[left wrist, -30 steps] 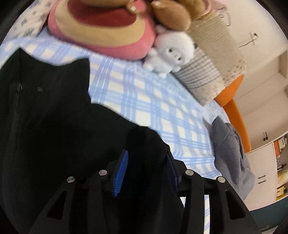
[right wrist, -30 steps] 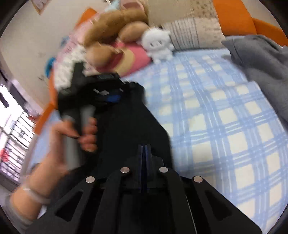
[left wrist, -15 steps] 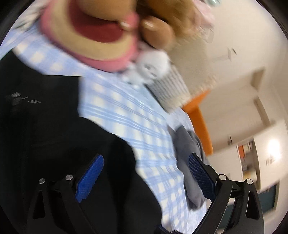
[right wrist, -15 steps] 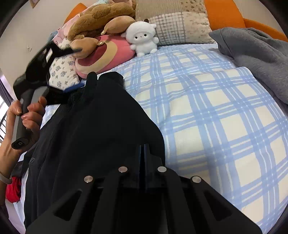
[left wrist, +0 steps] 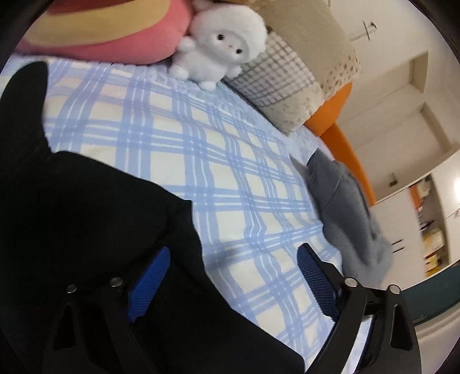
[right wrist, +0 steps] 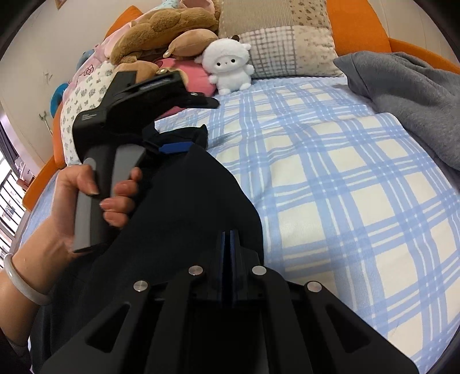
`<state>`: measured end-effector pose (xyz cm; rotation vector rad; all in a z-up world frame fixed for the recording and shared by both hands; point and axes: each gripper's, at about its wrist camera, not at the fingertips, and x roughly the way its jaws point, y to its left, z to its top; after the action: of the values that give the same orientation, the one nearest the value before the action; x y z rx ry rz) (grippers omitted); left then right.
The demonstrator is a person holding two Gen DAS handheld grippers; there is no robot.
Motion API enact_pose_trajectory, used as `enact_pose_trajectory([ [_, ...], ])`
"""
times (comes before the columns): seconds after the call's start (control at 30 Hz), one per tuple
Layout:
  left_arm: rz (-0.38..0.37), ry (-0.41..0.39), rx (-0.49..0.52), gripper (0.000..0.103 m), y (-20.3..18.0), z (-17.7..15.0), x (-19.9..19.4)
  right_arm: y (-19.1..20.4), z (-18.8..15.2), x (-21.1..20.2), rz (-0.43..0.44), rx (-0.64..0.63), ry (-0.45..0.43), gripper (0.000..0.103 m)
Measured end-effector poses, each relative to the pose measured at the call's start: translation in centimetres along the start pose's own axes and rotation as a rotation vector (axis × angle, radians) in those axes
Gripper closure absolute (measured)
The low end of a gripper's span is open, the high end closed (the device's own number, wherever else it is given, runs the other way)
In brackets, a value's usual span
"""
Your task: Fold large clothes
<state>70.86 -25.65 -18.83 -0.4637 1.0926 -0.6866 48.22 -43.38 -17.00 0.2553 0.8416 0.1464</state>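
Black garment (right wrist: 184, 218) pinched in closed right gripper (right wrist: 229, 241); left gripper (left wrist: 233, 276) closing slightly, wide, gripping nothing.

Black garment (left wrist: 86, 207), blue-and-cream plaid sheet (left wrist: 178, 143), grey sweater (right wrist: 408, 95), white plush (right wrist: 230, 67)

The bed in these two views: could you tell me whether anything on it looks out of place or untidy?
Only the grey garment, lying crumpled in a heap at the bed's edge by the orange headboard. Nothing looks spilled or damaged.

Even soft indoor light; window glare far left in right view; fisheye bending, dark corners; grey garment (left wrist: 353, 213) slightly blurred.
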Motion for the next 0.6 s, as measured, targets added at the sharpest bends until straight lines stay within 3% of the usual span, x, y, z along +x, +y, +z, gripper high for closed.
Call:
enact_pose_trajectory([
  [0.03,0.01,0.005,0.0,0.01,-0.4,-0.1,-0.2,0.1,0.0,0.0,-0.005,-0.005,0.001,0.1],
  [0.17,-0.085,-0.036,-0.068,0.01,-1.6,-1.0,-3.9,0.3,0.4,-1.0,0.012,-0.038,0.021,0.097],
  [0.2,-0.131,-0.034,-0.071,0.01,-2.3,-1.5,-5.4,0.2,0.3,-2.5,0.039,-0.035,0.013,0.094],
  [0.27,-0.141,-0.036,-0.001,0.009,-4.4,-3.1,-8.8,0.3,-0.6,-6.3,0.089,-0.041,-0.023,0.094],
  [0.43,-0.212,0.079,0.194,0.009,-8.6,-11.2,-13.7,2.7,-7.0,-14.9,0.156,-0.165,0.029,0.094],
  [0.6,-0.196,0.197,0.172,0.009,-6.5,-18.6,-13.0,6.3,-14.8,-17.1,0.222,-0.274,0.158,0.095],
])
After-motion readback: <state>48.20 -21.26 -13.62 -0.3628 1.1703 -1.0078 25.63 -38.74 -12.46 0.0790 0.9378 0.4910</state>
